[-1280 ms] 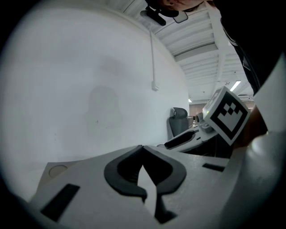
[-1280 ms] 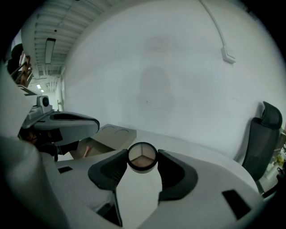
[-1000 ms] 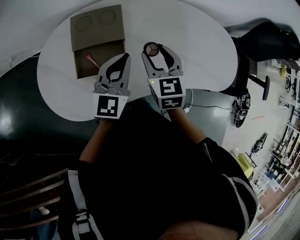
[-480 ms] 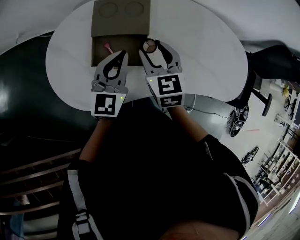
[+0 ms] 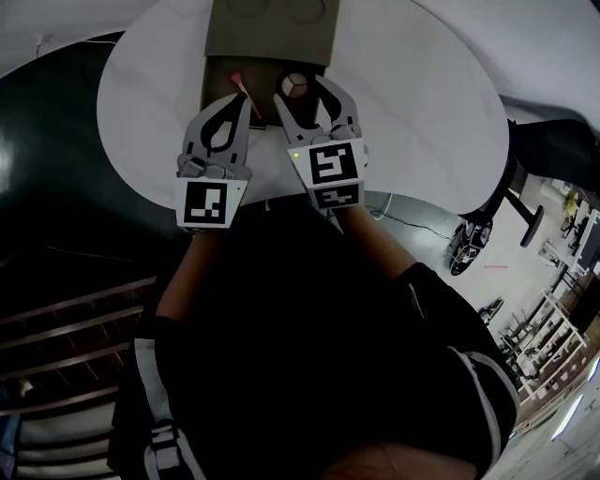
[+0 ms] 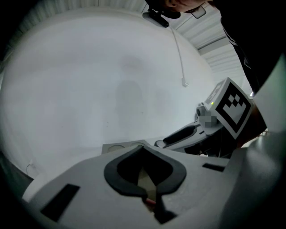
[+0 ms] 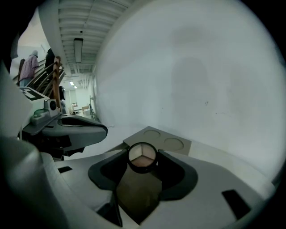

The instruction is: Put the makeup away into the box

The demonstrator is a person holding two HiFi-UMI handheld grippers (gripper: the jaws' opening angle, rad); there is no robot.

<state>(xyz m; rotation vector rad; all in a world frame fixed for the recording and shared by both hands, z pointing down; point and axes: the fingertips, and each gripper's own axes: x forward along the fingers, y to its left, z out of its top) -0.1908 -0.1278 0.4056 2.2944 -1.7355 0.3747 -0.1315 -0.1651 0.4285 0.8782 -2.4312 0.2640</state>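
Holding the compact [image 7: 142, 157] clamped just above the box [image 5: 270, 28], the right gripper [image 5: 296, 94] should lower well inside before releasing; the left gripper [image 5: 245, 100], closed and empty, hovers at the box's near edge.

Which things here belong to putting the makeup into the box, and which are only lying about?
Belongs to the job:
- round compact, gripped in the right claw
- pink stick, lying in the cardboard box
- left claw, shut and empty

Just lying about:
- white cable on the table
- black chair beyond the table
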